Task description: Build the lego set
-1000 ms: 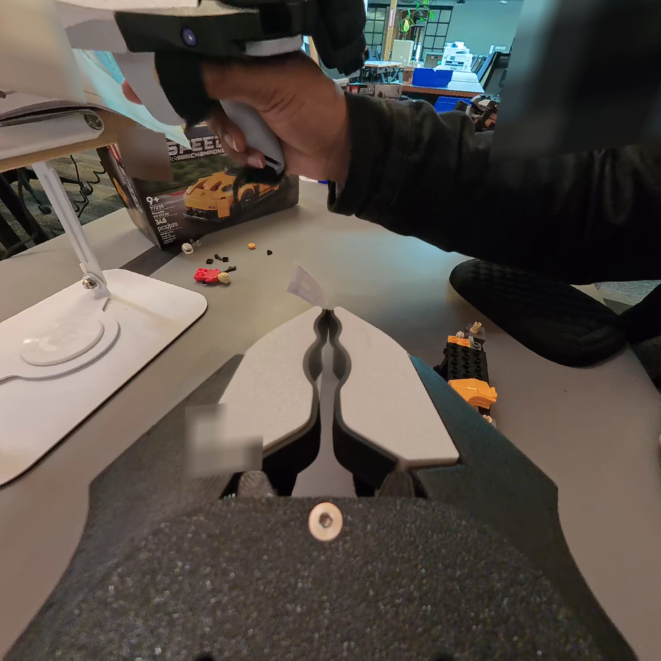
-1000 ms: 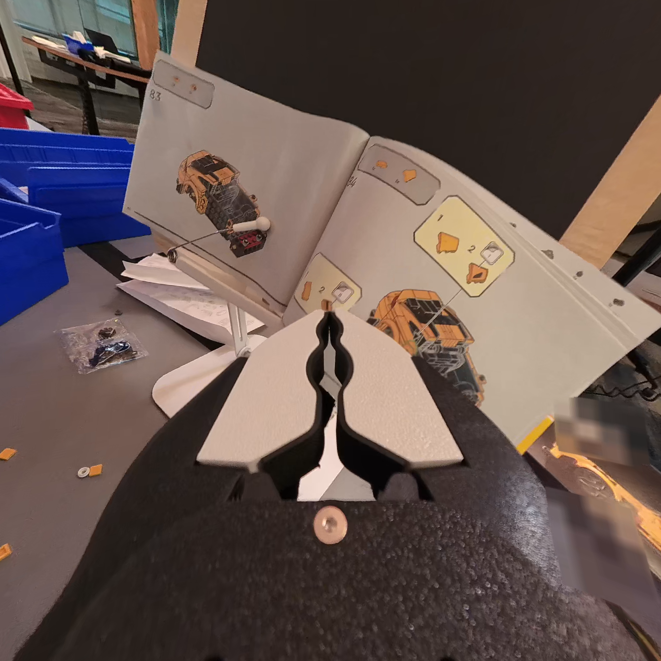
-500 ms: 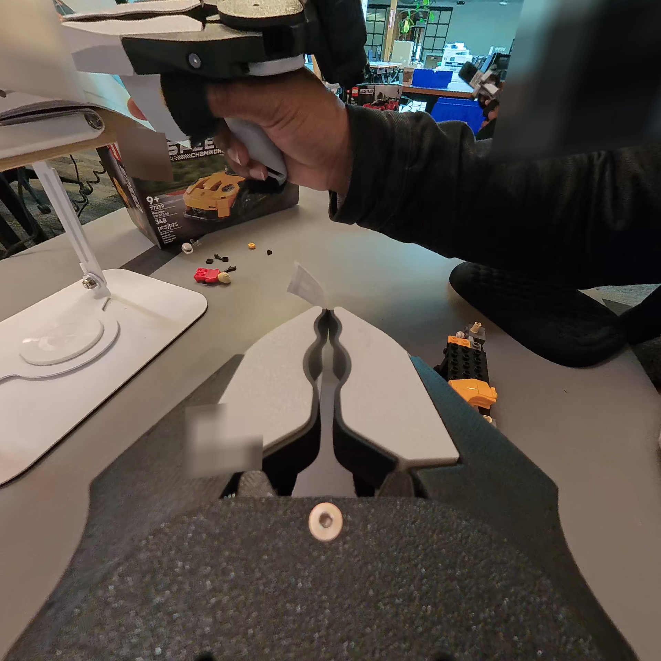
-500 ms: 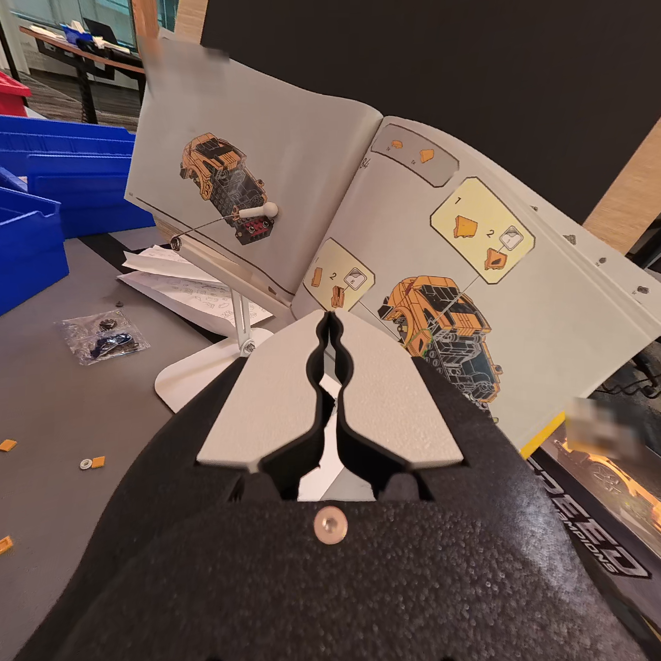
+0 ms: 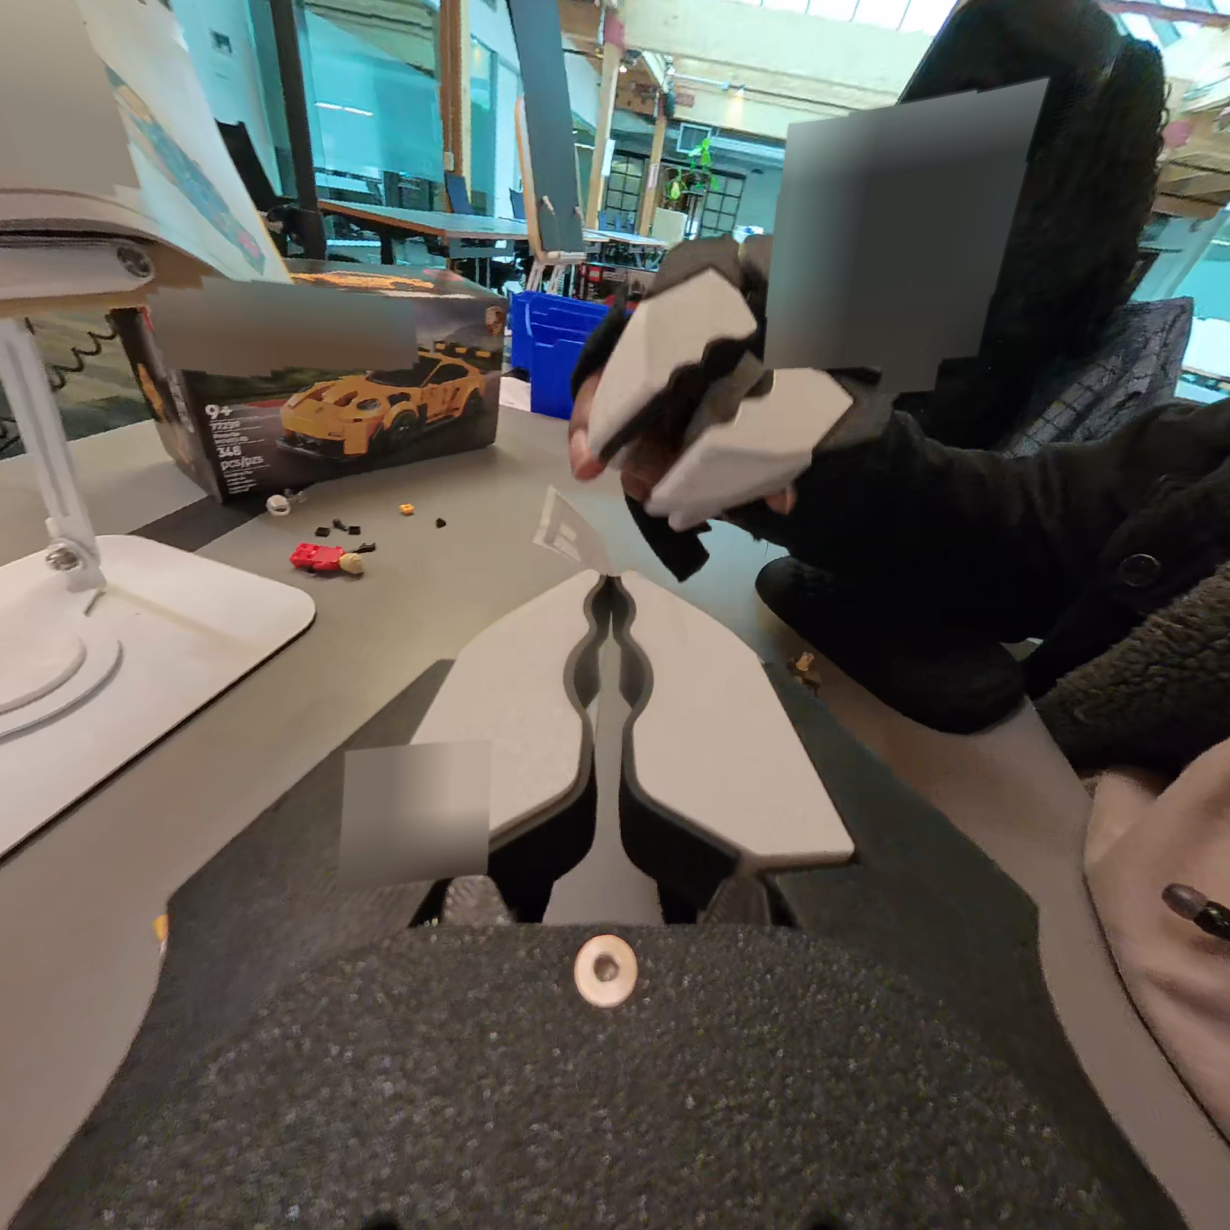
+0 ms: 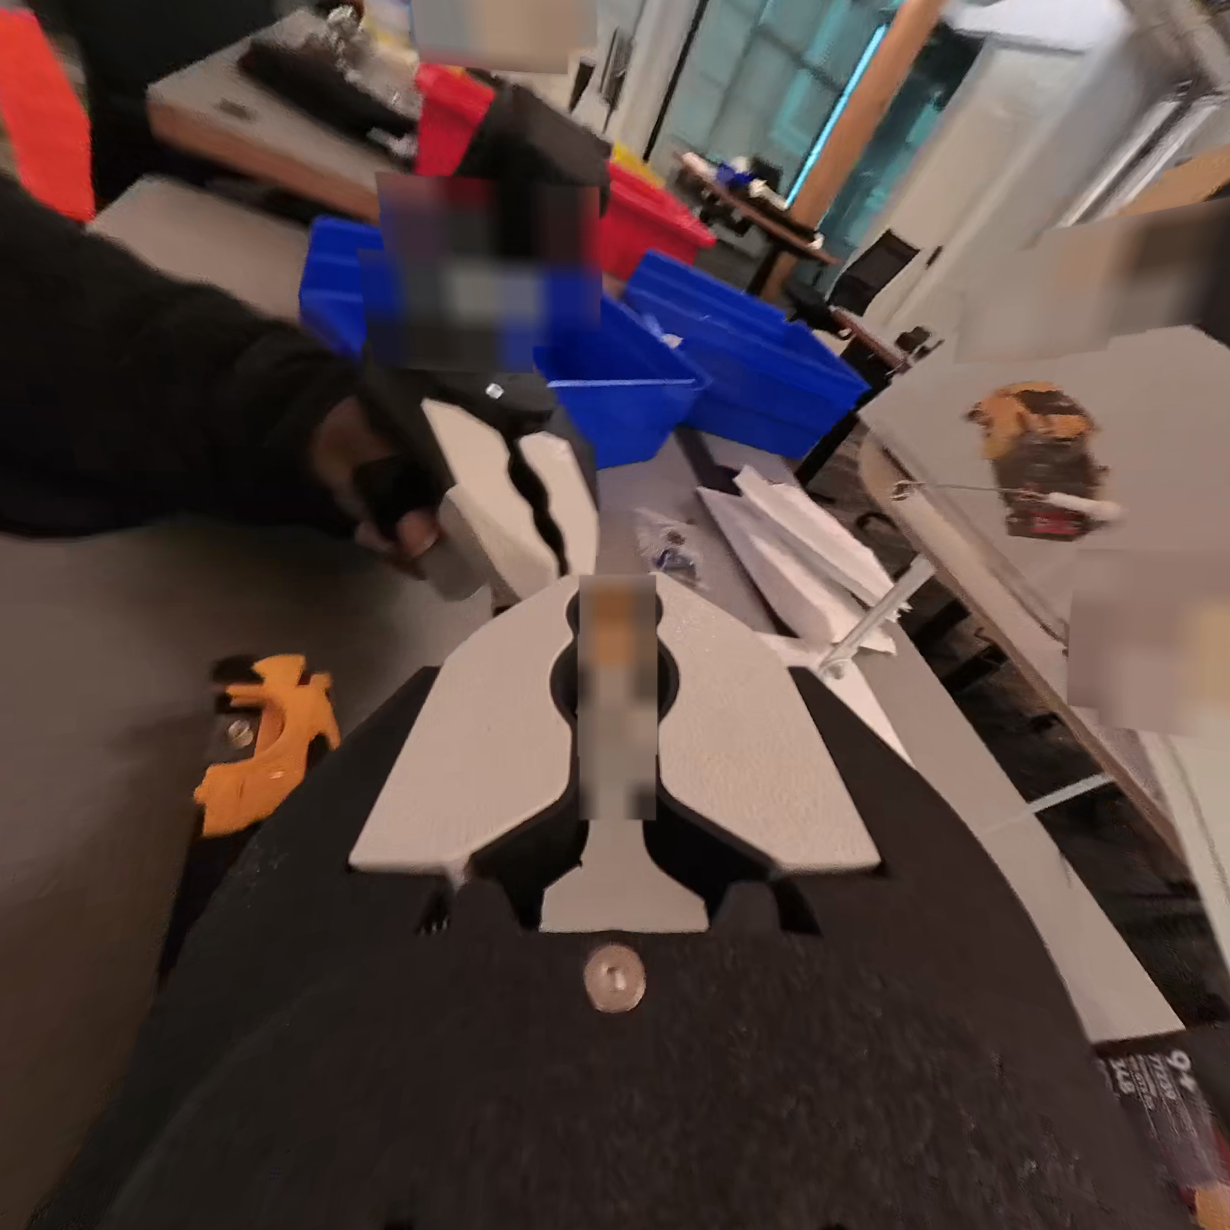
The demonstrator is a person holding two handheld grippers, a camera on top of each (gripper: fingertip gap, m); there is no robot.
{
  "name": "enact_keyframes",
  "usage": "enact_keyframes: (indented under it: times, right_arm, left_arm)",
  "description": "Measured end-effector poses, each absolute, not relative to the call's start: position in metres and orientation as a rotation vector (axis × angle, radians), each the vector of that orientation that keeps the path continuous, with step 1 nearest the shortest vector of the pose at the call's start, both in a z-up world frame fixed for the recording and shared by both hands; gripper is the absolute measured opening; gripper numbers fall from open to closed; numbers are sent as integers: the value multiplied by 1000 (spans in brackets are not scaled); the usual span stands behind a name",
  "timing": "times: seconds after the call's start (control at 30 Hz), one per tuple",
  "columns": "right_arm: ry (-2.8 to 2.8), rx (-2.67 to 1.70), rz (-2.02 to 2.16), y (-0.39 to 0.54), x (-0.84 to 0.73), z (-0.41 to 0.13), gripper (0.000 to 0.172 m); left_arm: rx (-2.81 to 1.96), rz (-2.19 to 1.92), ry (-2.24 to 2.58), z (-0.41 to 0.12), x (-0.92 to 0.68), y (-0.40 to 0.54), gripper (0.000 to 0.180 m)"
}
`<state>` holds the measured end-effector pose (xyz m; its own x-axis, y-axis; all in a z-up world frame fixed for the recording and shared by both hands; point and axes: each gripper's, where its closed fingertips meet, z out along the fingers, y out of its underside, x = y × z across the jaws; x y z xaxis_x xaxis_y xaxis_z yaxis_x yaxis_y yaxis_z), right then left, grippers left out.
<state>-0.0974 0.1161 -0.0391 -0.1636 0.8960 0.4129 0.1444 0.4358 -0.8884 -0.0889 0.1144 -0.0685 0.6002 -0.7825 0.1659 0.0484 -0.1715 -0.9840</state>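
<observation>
My left gripper (image 5: 607, 580) is shut on a small clear sticker film (image 5: 566, 532) that stands up from its fingertips, low over the grey table (image 5: 432, 599). My right gripper (image 5: 625, 476) hangs just beyond and right of the film, tips pointing down-left, fingers slightly apart. In the right wrist view my right gripper (image 6: 617, 586) shows a gap between its fingers, with a blurred patch laid over that gap. I see nothing held there. The left gripper also shows in that view (image 6: 562, 566), shut, right in front of my right fingertips.
A box with a yellow car picture (image 5: 319, 399), a white stand base (image 5: 133, 632), a red minifigure (image 5: 326, 558) and small loose bits (image 5: 346, 529) lie left. Blue bins (image 6: 699, 373), folded paper (image 6: 799, 552), an open manual (image 6: 1031, 466) and an orange car part (image 6: 266, 745) surround the grippers. The tips of both grippers are at nearly the same place.
My right gripper has swung away from the manual and down to the left gripper's tips, and its fingers have parted. My left gripper has stayed put, still pinching the film.
</observation>
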Motion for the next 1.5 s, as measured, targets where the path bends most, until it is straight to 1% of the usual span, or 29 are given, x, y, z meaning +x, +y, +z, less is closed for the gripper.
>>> enact_keyframes:
  times: [0.1,0.23,0.37,0.57,0.73,0.83,1.07,1.27,1.5]
  right_arm:
    - [-1680,-910,823,109,-96,-57,18]
    - [-1705,-905,874,102,-95,-58,18]
    - [-1743,-929,967,99,-88,-56,29]
    - [-1870,-938,1078,81,-81,-71,30]
    - [-1945,-950,1293,62,-72,-75,26]
    - [-1925,-962,1359,64,-70,-73,19]
    - [-1936,-990,1339,70,-69,-77,13]
    - [-1939,-1061,1313,80,-70,-83,2]
    - [-1935,-1082,1302,83,-71,-85,2]
  left_arm:
    - [-1556,-819,684,-68,-83,110,0]
    - [-1534,-794,732,-69,-81,106,0]
    - [-1494,-765,812,-66,-76,98,0]
    - [-1403,-780,947,-61,-64,79,0]
    - [-1387,-762,1054,-68,-53,69,0]
    - [-1395,-752,1058,-69,-53,69,0]
    - [-1465,-730,1041,-73,-55,75,0]
    - [-1540,-708,1016,-80,-60,82,0]
    - [-1568,-713,999,-83,-62,85,0]
